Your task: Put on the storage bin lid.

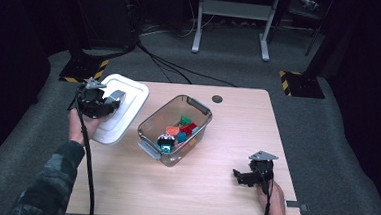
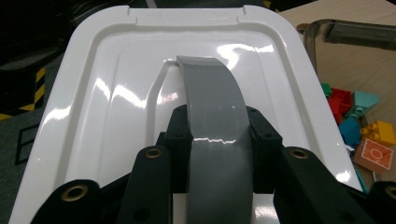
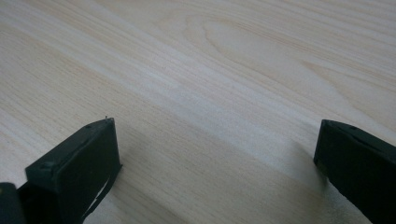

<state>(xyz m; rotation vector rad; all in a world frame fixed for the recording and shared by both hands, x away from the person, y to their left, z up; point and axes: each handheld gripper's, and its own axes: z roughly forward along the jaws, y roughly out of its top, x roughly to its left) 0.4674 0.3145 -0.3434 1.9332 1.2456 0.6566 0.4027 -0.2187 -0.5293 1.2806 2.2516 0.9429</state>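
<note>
My left gripper [image 1: 109, 104] is raised at the far left corner of the table [image 1: 237, 135], jaws clamped on the lid's grey handle [image 2: 215, 126]. My right gripper [image 1: 239, 176] rests near the table's near right corner, jaws spread wide over bare wood.

Wooden table [image 1: 224, 184]; clear bin [image 1: 153, 130] on it.

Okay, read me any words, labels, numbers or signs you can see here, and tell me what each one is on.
No readable words or numbers.
White lid: plain, no label.
Orange brick in the clear bin: a white pictogram, no letters.
Floor plates: yellow and black hazard stripes, no text.
Left gripper and right gripper: no markings legible.
</note>
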